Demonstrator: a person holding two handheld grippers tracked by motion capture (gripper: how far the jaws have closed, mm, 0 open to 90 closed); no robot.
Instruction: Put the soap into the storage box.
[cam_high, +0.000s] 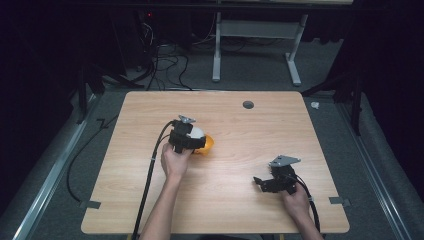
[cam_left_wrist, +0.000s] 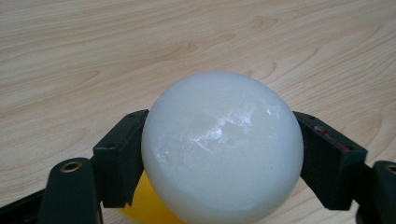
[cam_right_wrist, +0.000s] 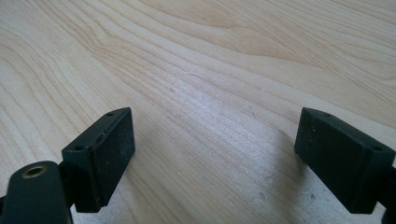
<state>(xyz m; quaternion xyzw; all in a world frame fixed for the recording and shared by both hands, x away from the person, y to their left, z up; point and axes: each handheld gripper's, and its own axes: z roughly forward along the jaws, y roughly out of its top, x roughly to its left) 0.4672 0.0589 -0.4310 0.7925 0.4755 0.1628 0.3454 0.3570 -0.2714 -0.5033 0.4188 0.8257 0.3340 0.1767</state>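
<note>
Two grippers are at work over the wooden tabletop, one in each of the person's hands. Near the middle, the left gripper has its jaws clamped on either side of a white ball, which sits squarely between the pads; a yellow-orange object lies directly under and beside it, and I cannot tell whether it is a cup or a shell half. My guess is that the ball is being seated into, or lifted out of, that yellow piece, which would explain the low, level hold. The right gripper rests well apart, toward the near right corner, its jaws spread wide over bare wood and gripping nothing, seemingly kept out of the way.
</note>
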